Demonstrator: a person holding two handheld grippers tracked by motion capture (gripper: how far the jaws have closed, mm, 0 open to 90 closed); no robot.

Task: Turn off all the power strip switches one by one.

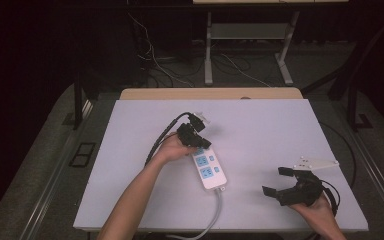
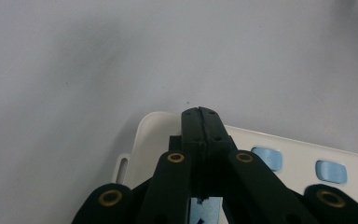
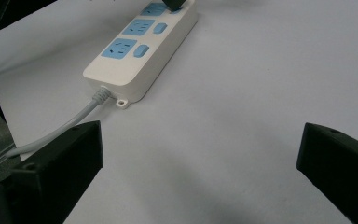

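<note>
I read no brand or lettering on the white plastic power strip (image 1: 208,169), a smooth oblong with blue sockets and rounded blue switches (image 3: 141,50), lying mid-worktop (image 1: 260,125), its grey cord (image 1: 214,212) running to the near edge. My left gripper (image 1: 198,143) rests on the strip's far end, jaws pressed together with nothing between them. My right gripper (image 1: 281,182) sits near the near right corner, jaws spread wide.

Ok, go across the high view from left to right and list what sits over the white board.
left gripper pressed shut at the far end of the power strip → power strip with blue sockets → right gripper, its fingers spread open over bare board.
</note>
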